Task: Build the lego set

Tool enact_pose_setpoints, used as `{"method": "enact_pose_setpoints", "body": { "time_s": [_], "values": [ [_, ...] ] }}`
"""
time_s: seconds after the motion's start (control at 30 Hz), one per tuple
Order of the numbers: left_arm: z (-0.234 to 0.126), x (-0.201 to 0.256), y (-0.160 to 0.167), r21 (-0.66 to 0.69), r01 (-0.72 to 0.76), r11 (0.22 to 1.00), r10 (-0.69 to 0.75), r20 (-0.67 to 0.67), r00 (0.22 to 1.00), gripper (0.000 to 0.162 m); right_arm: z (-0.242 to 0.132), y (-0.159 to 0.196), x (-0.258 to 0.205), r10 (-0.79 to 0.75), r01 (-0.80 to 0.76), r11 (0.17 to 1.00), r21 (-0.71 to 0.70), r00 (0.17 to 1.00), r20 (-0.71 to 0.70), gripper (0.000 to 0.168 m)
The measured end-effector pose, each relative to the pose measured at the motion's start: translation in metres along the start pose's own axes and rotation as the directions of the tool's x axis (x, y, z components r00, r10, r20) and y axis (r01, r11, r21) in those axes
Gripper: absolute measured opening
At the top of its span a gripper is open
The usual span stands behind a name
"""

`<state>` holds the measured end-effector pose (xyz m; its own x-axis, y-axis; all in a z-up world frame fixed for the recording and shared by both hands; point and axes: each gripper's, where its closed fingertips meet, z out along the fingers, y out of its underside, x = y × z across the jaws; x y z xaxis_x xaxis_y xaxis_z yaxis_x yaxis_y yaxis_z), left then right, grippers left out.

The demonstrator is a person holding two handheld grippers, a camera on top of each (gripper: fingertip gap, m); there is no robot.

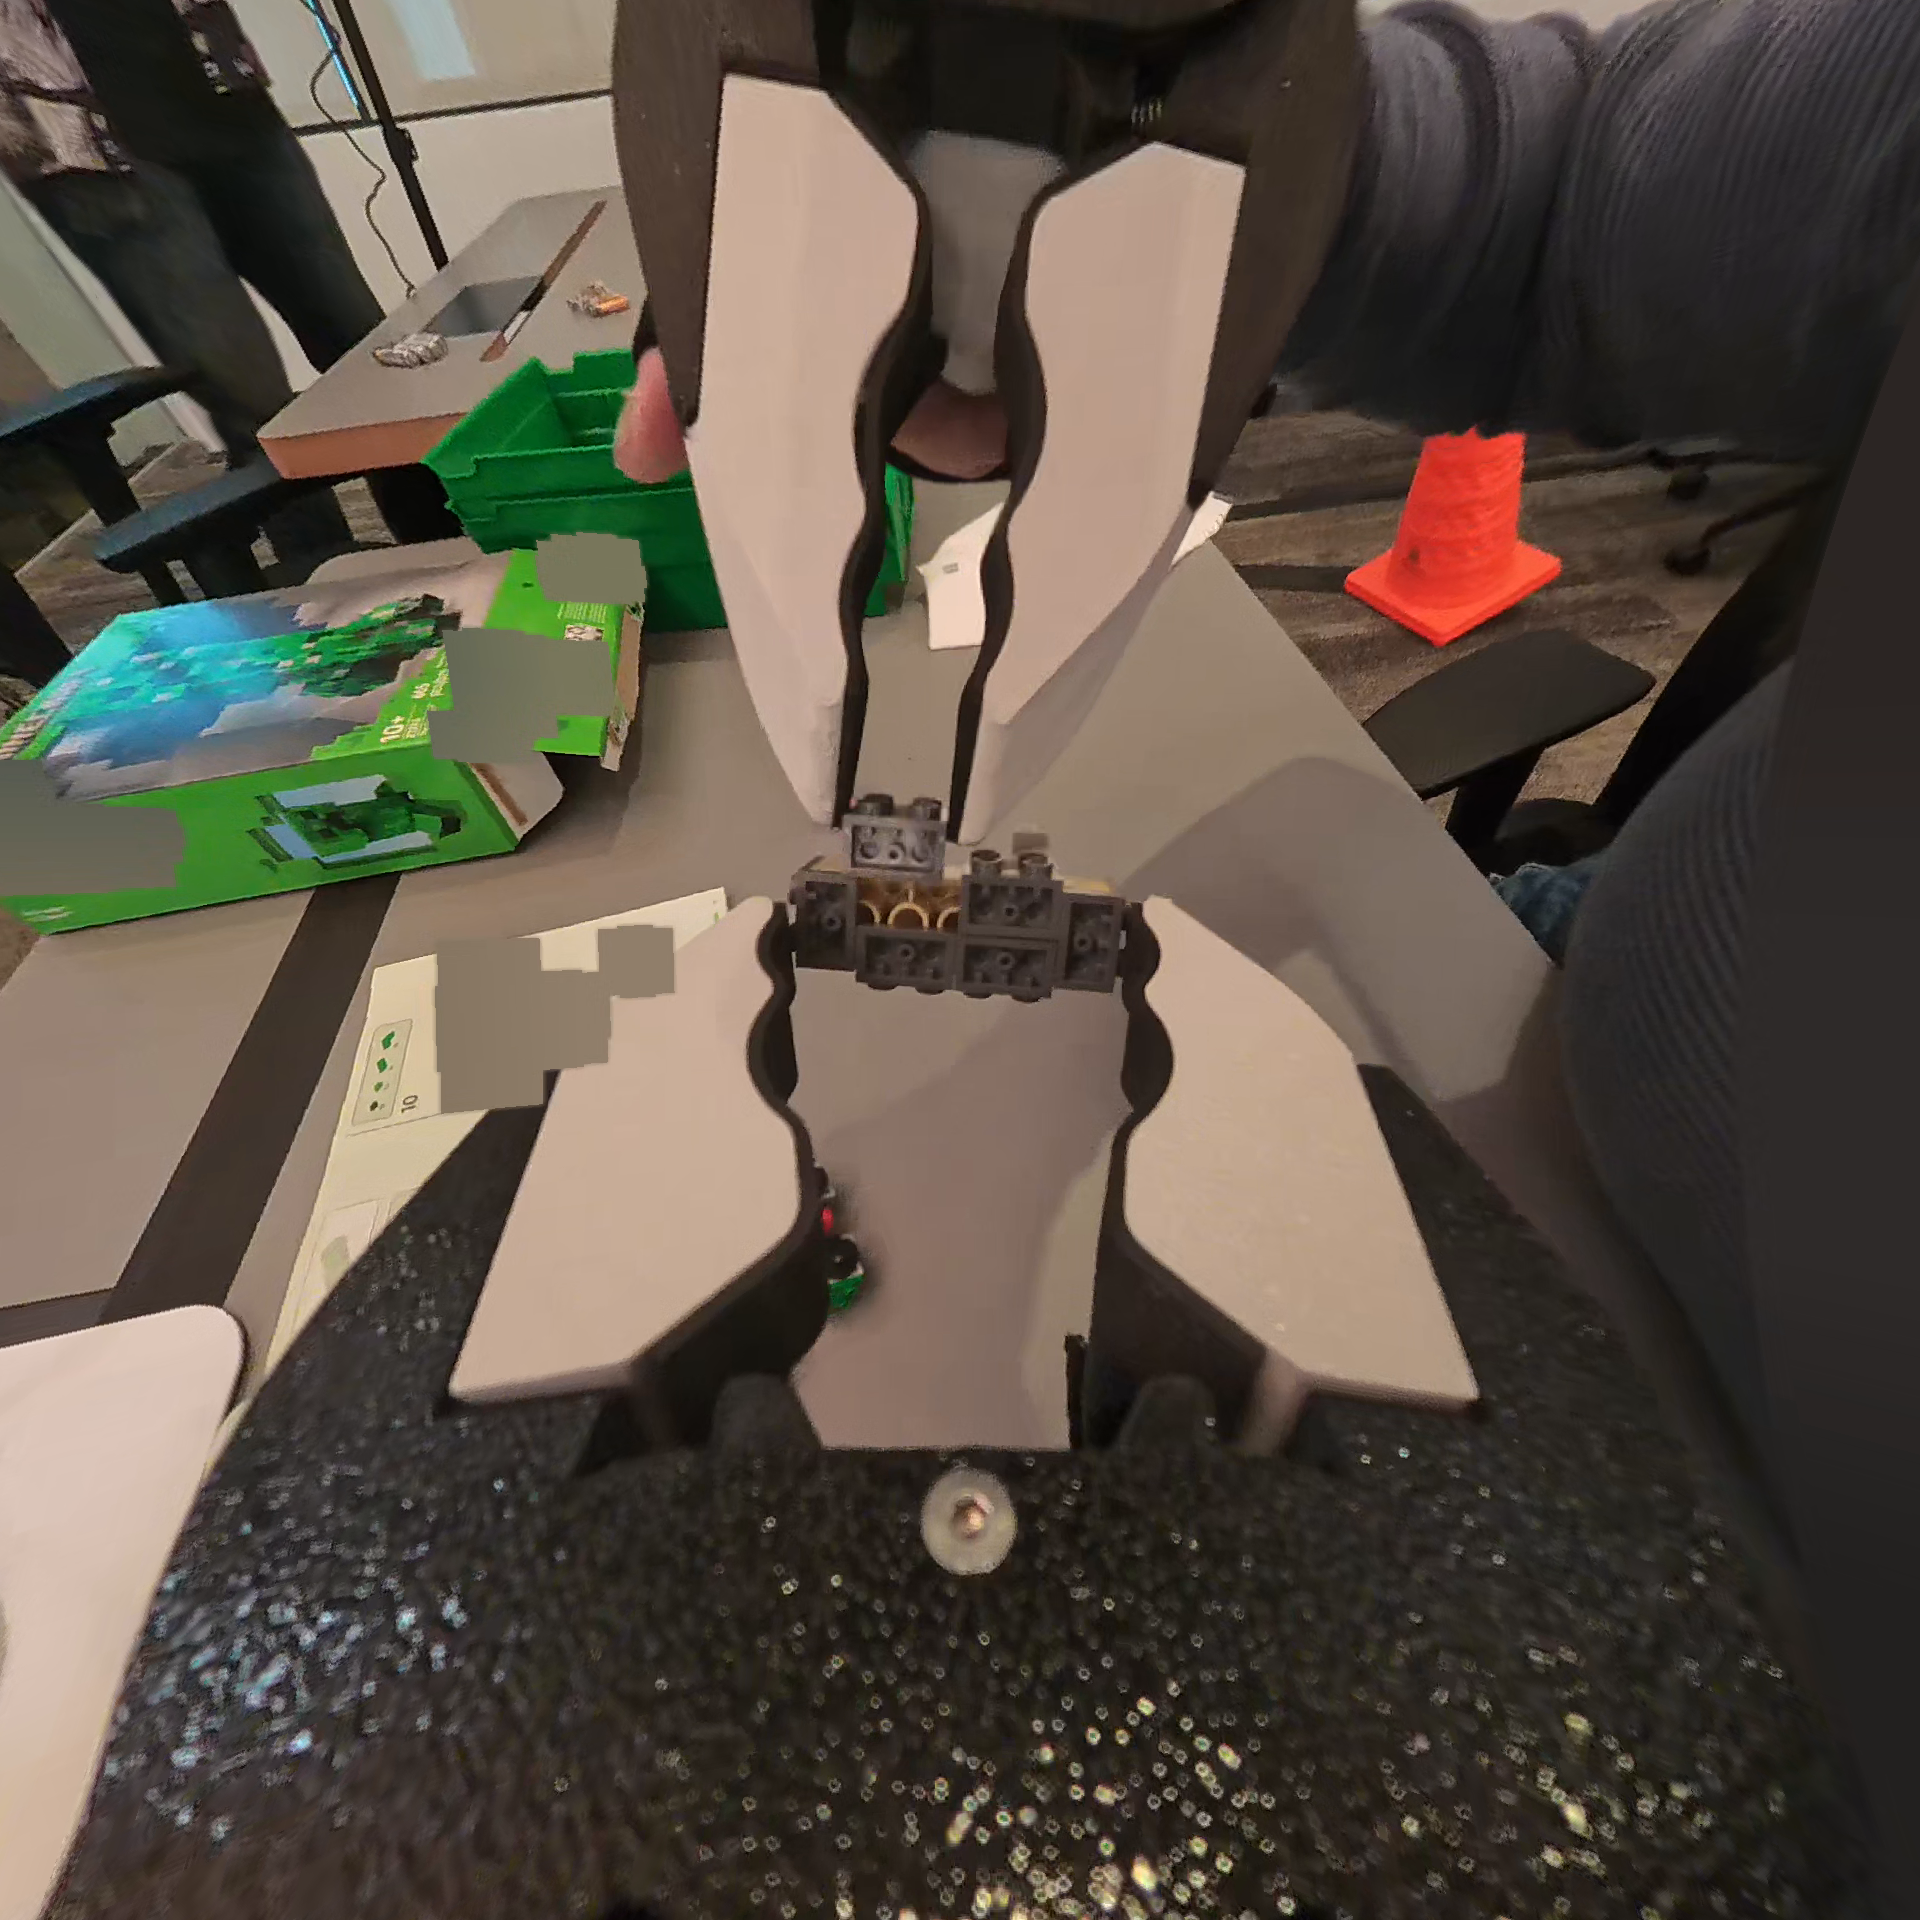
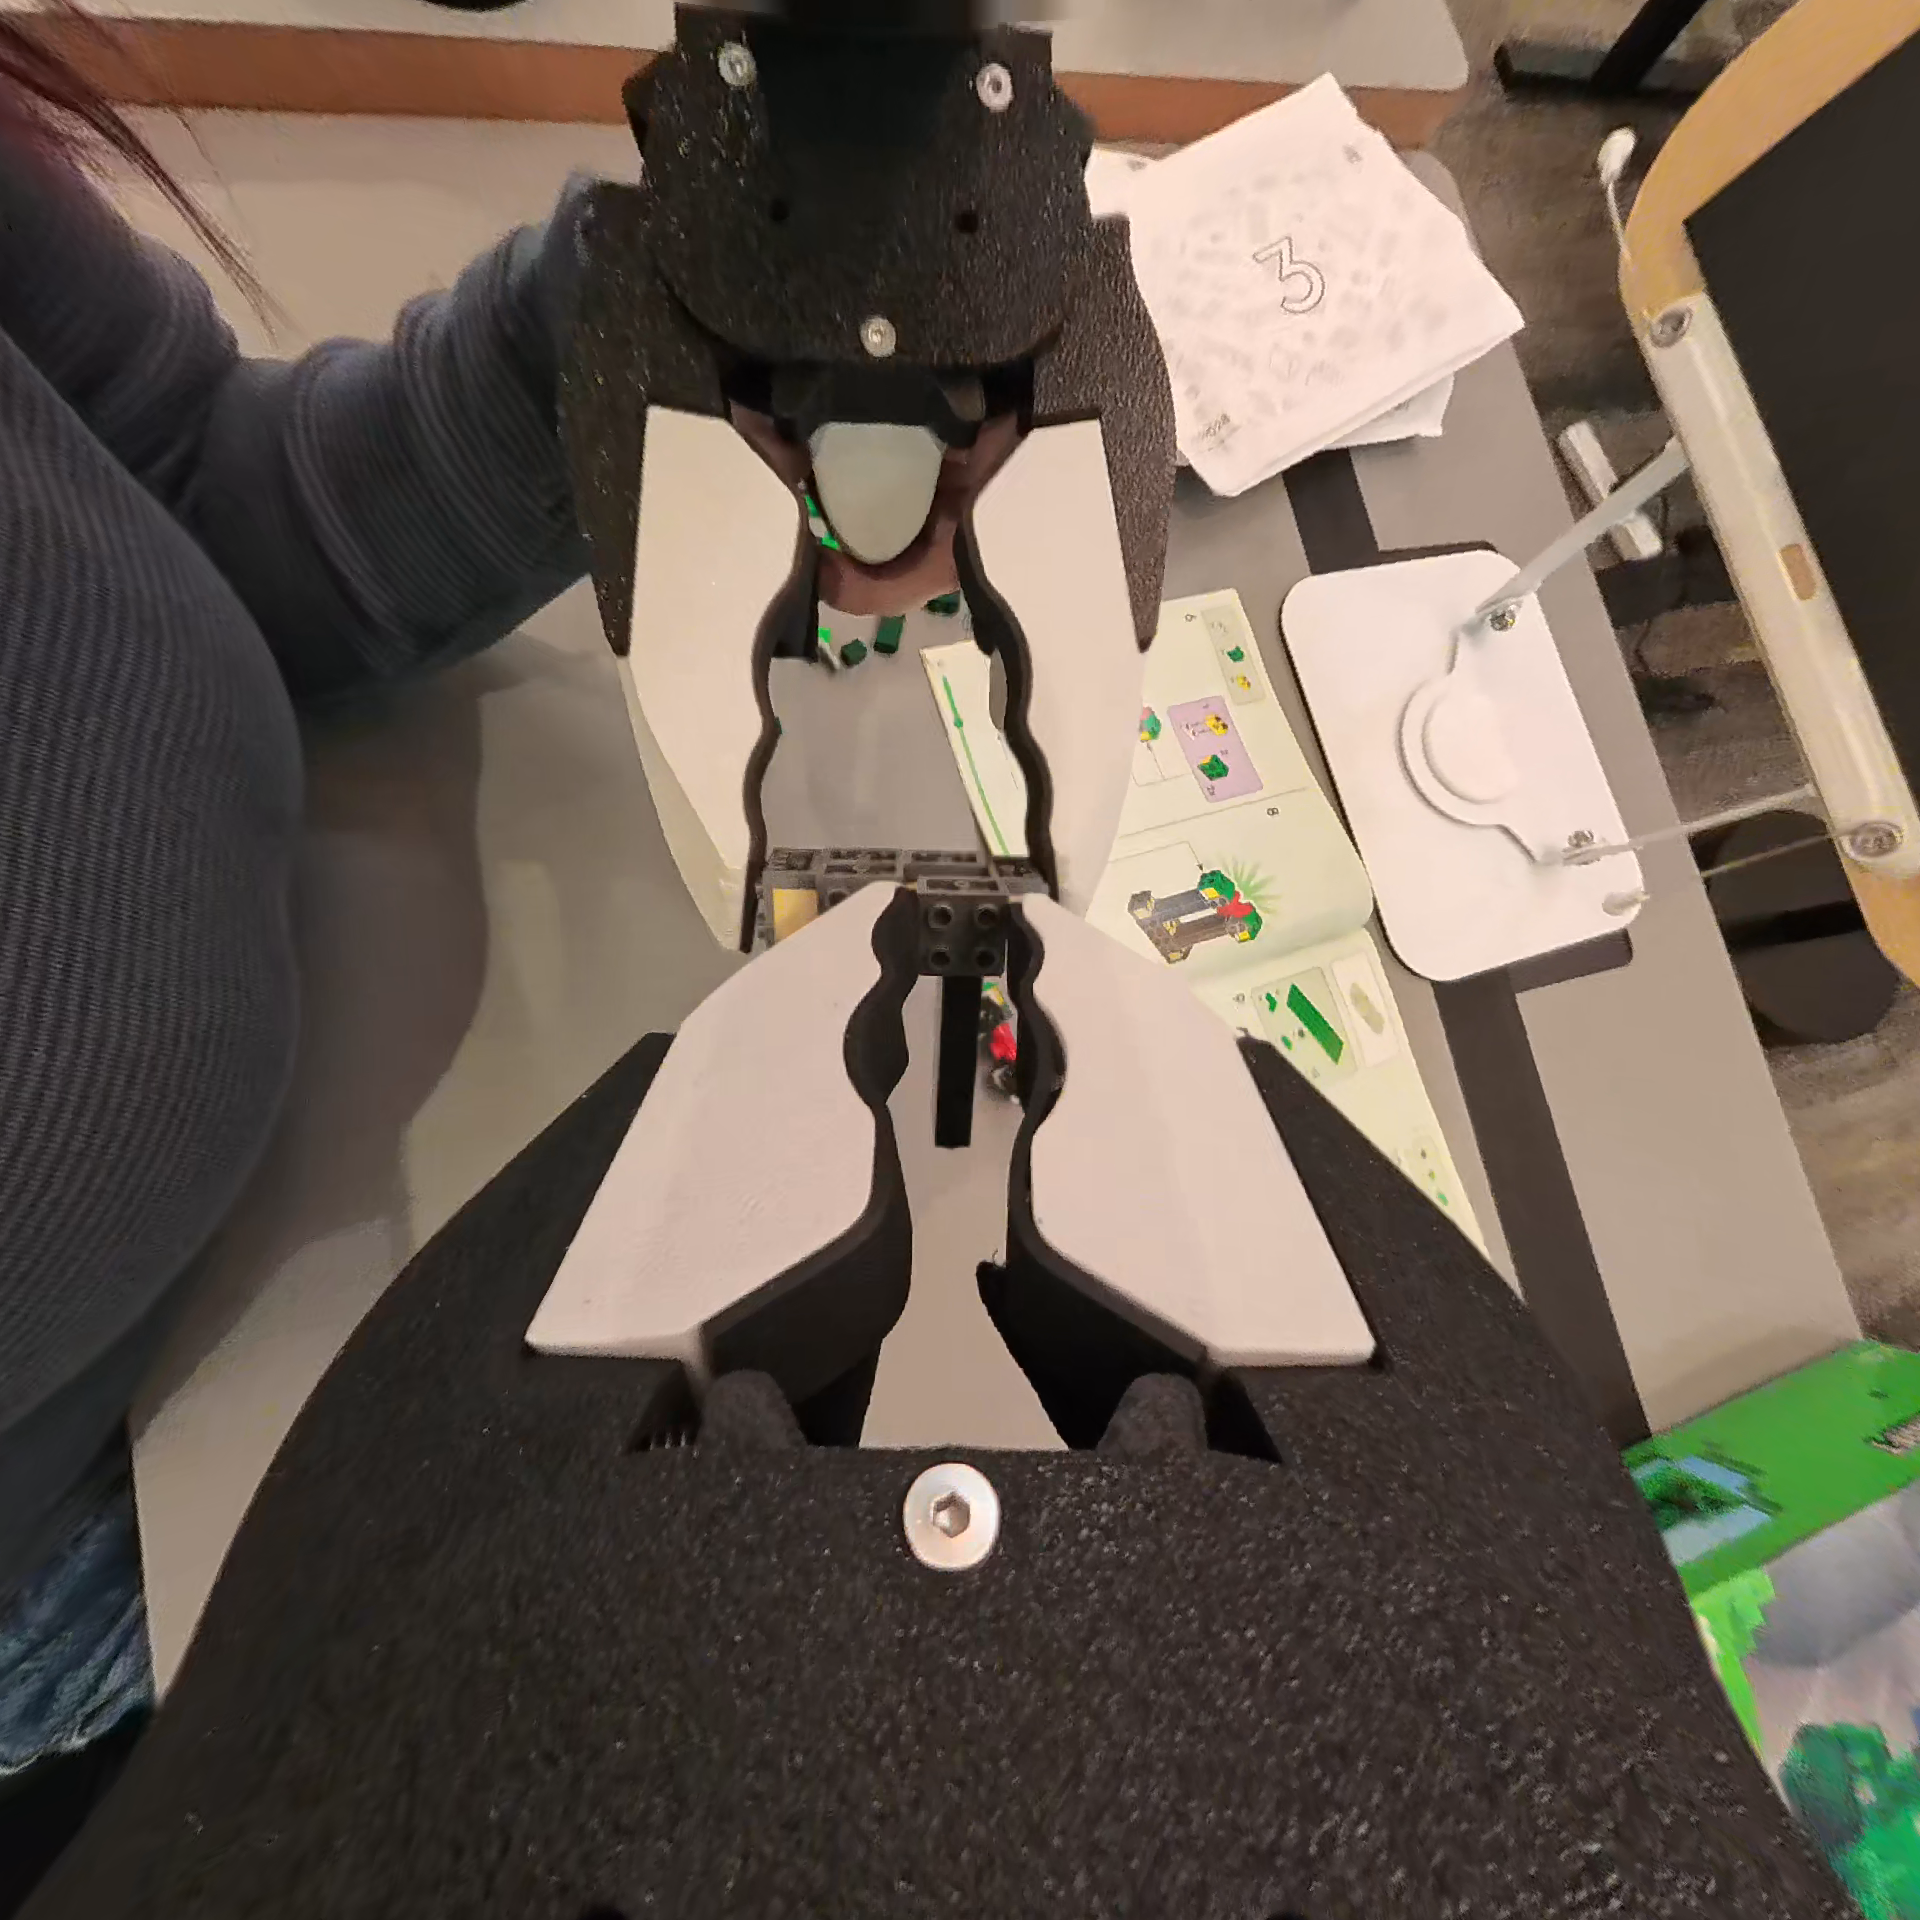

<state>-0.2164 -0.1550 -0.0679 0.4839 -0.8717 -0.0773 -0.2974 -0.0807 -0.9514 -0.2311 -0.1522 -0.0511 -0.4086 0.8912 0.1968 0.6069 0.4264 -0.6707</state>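
My left gripper [image 1: 956, 935] is shut on a dark grey lego assembly [image 1: 997, 940] with tan parts inside, gripping it by its two ends above the grey table [image 1: 665, 821]. My right gripper [image 1: 902, 831] comes in from above, shut on a small dark grey brick [image 1: 899, 844] that touches the assembly's top left. In the right wrist view my right gripper [image 2: 958, 920] holds that brick [image 2: 961, 935] against the assembly [image 2: 831, 868], which sits between the left gripper's fingers [image 2: 1081, 727]. Most of the assembly is hidden there.
A green lego box [image 1: 291, 748] and stacked green bins [image 1: 561, 468] stand at the left. An open instruction booklet [image 2: 1226, 831] lies beside a white stand base [image 2: 1455, 769] and a paper bag [image 2: 1299, 281]. Loose green pieces [image 2: 873, 644] lie on the table. An orange cone [image 1: 1455, 530] stands on the floor. The grippers are tip to tip, or close to it.
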Motion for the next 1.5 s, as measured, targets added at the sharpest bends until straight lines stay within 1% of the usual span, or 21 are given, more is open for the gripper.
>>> {"method": "enact_pose_setpoints", "body": {
  "time_s": [0.2,0.43,0.8,1.03,1.5],
  "values": [
    [-0.003,-0.003,-0.006,0.038,0.010,0.999,-0.010,0.015,1.000,0.061,-0.002,-0.006,0.003,0.013,-0.011,0.998,-0.063,1.000,0.023,0.016],
    [-0.004,-0.003,-0.006,0.046,0.011,0.999,-0.012,0.019,1.000,0.061,-0.002,-0.006,0.004,-0.025,0.029,0.987,-0.158,0.999,0.029,0.016],
    [-0.004,-0.004,-0.008,0.055,0.006,0.998,-0.007,0.021,1.000,0.061,-0.001,-0.009,0.002,-0.038,0.050,0.969,-0.240,0.998,0.054,0.016],
    [-0.006,-0.003,-0.010,0.070,0.008,0.998,-0.009,0.016,1.000,0.061,-0.001,-0.012,0.002,-0.049,0.063,0.964,-0.258,0.997,0.058,0.016],
    [-0.007,-0.002,-0.012,0.079,0.010,0.997,-0.010,0.009,1.000,0.061,-0.003,-0.011,0.004,-0.027,0.036,0.969,-0.245,0.999,0.042,0.020]
  ]
}}
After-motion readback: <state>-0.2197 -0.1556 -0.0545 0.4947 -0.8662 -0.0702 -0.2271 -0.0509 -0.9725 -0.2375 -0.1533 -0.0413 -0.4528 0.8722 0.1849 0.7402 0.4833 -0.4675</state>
